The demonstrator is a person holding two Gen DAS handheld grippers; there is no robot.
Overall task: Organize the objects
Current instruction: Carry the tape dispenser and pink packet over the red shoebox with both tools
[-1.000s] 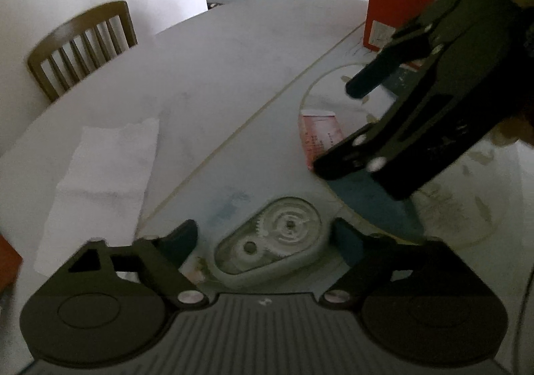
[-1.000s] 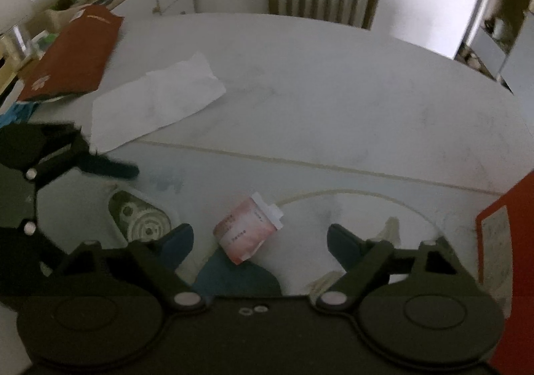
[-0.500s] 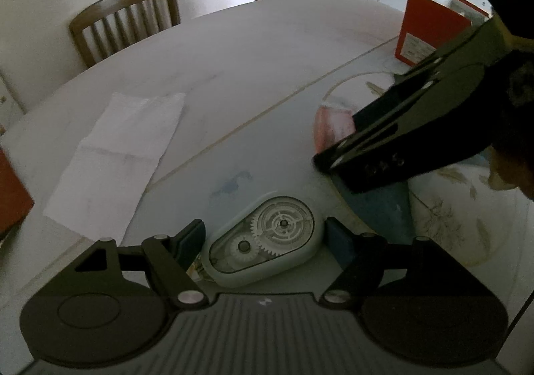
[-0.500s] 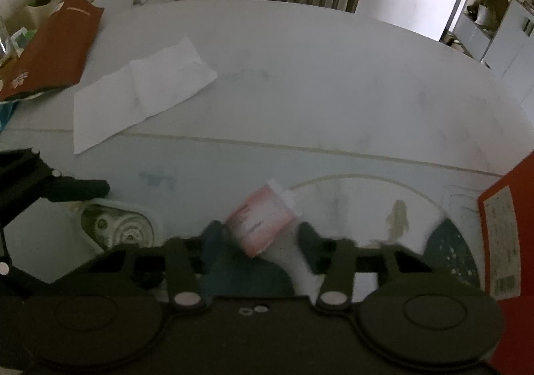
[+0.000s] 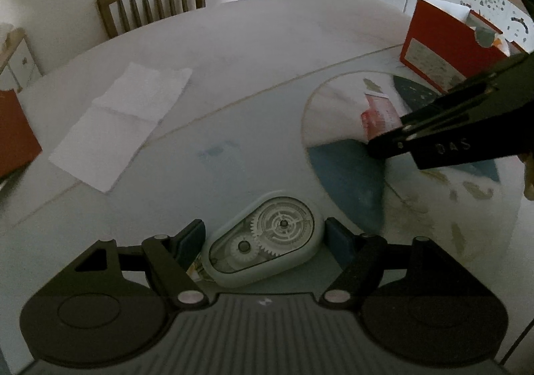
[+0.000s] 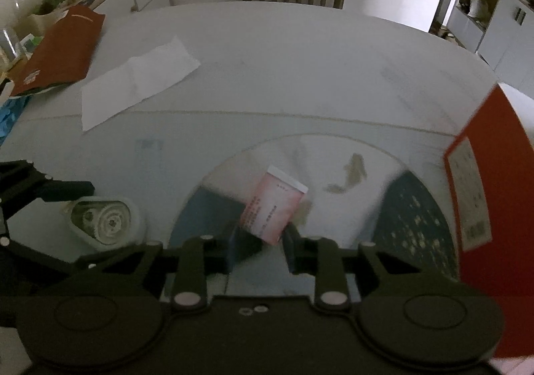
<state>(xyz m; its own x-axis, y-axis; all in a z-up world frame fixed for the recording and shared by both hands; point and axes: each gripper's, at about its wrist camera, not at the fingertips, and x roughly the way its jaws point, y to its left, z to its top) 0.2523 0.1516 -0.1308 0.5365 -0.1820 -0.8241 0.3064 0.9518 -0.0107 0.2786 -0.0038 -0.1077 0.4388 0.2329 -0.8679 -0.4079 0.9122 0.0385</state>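
Two claws, a tape roller and a pink packet on the round table

Left wrist view: the left claw is wide open around the pale green plastic tape roller with see-through gears, its pads not pressing it; past the roller stands an open red cardboard box, its inside hard to see. Right wrist view: the right claw has just been closing and now pinches the small pink paper packet, right of the roller.
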